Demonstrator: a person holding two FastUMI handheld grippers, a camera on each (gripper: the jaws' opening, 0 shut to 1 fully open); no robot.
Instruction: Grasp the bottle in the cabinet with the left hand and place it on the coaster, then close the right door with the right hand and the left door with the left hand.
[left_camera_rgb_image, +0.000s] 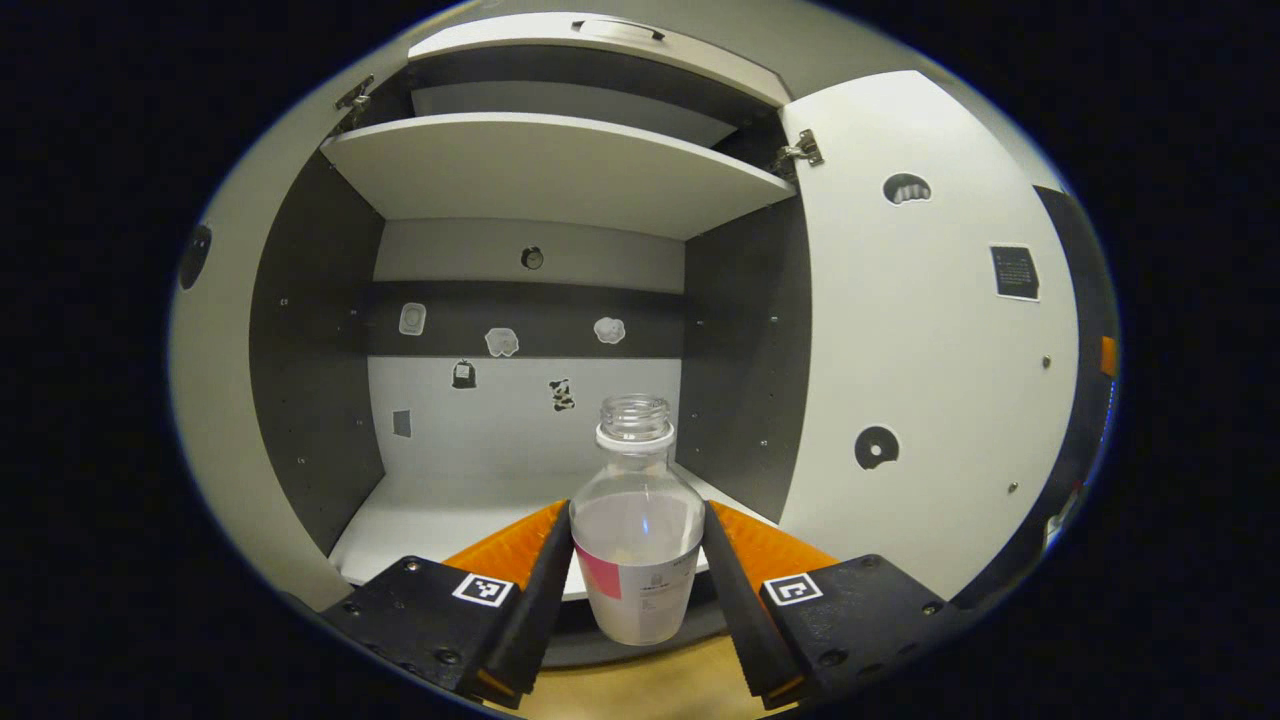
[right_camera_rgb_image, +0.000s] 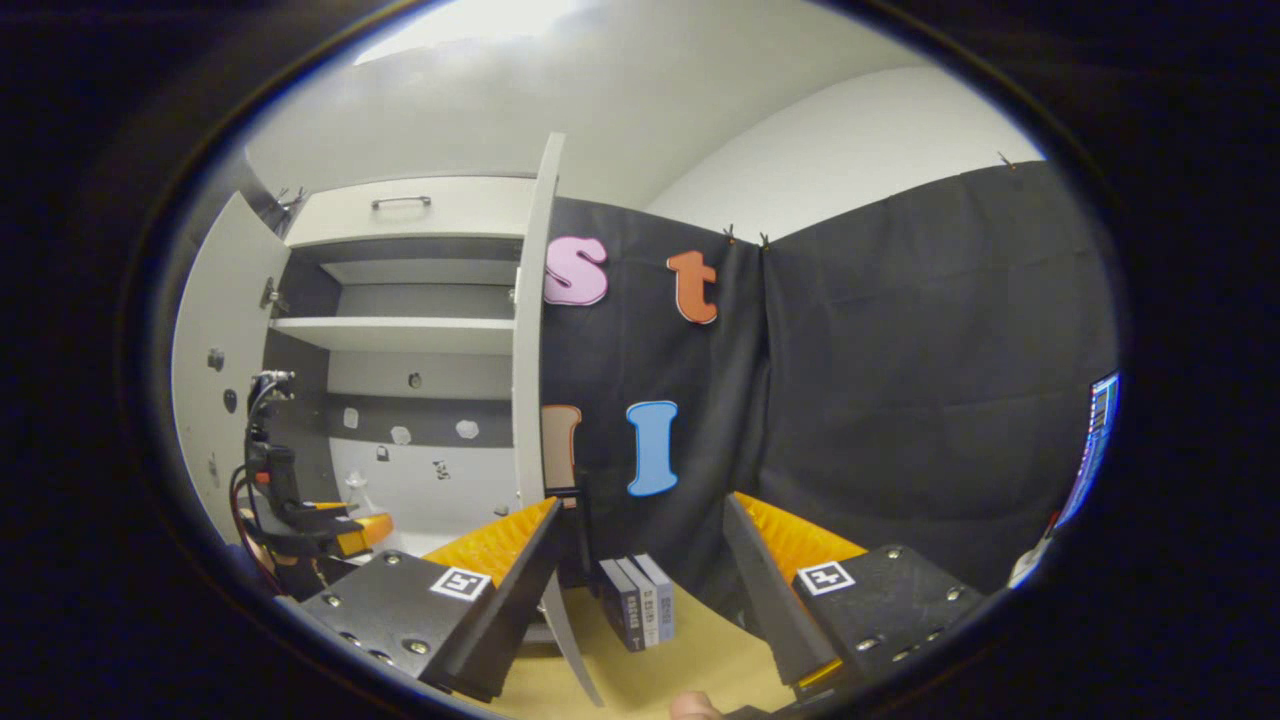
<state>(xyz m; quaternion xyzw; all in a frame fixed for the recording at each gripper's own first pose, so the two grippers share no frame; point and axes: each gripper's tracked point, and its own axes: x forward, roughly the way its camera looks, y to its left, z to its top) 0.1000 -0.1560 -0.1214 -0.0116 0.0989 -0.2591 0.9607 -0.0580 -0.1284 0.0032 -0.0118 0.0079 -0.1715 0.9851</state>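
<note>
Left gripper view: left tongs (left_camera_rgb_image: 638, 570) clamped on uncapped bottle (left_camera_rgb_image: 638, 545) at cabinet (left_camera_rgb_image: 440, 520) edge; right tongs (right_camera_rgb_image: 640, 580) agape.

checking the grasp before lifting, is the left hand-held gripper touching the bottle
Touching. In the left gripper view both fingers of the left hand-held gripper press against the sides of the bottle, with no gap visible.

The cabinet's pale bottom shelf (left_camera_rgb_image: 440, 515) lay bare toward its left and back edges, and the bottle (left_camera_rgb_image: 638, 545) hung at its front edge, though whether its base touched the shelf could not be told. Above it 1 pale shelf (left_camera_rgb_image: 540, 165) spanned the cabinet. On the wooden tabletop (right_camera_rgb_image: 690, 665), 3 small books (right_camera_rgb_image: 637, 600) stood upright side by side near the right door's lower edge.
</note>
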